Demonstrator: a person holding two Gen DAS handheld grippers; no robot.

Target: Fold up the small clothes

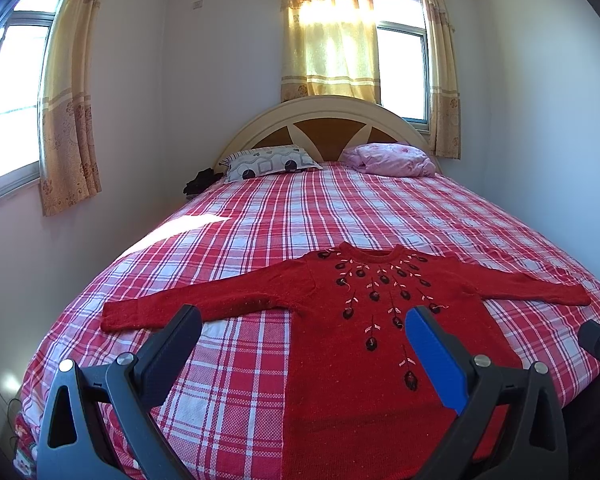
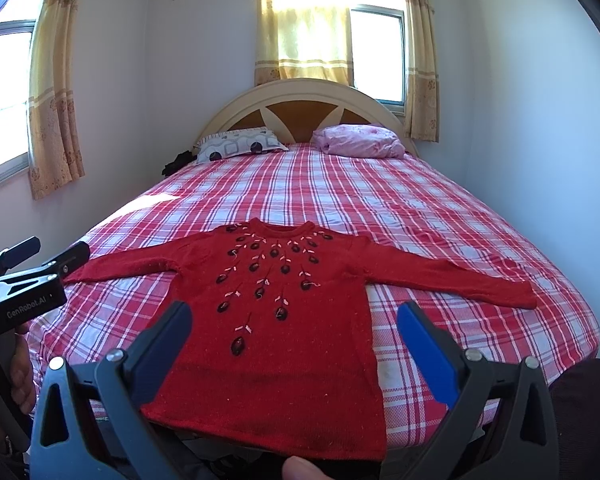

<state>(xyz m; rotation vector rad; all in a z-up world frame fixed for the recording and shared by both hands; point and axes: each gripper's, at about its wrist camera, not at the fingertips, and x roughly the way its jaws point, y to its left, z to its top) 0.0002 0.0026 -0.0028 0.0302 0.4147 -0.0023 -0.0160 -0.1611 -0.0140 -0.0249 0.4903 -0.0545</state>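
Note:
A small red knitted sweater (image 1: 364,320) with dark embroidered flowers lies flat, front up, on the bed, sleeves spread to both sides; it also shows in the right wrist view (image 2: 284,320). My left gripper (image 1: 304,316) is open and empty, held above the sweater's left side near its left sleeve (image 1: 172,308). My right gripper (image 2: 294,312) is open and empty, held above the sweater's lower body and hem. The left gripper also shows at the left edge of the right wrist view (image 2: 56,254).
The bed has a red, white and blue plaid cover (image 1: 340,208). A patterned pillow (image 1: 268,162) and a pink pillow (image 1: 392,160) lie by the headboard (image 1: 324,120). Walls stand close on both sides. A dark bundle (image 1: 202,182) sits at the bed's far left.

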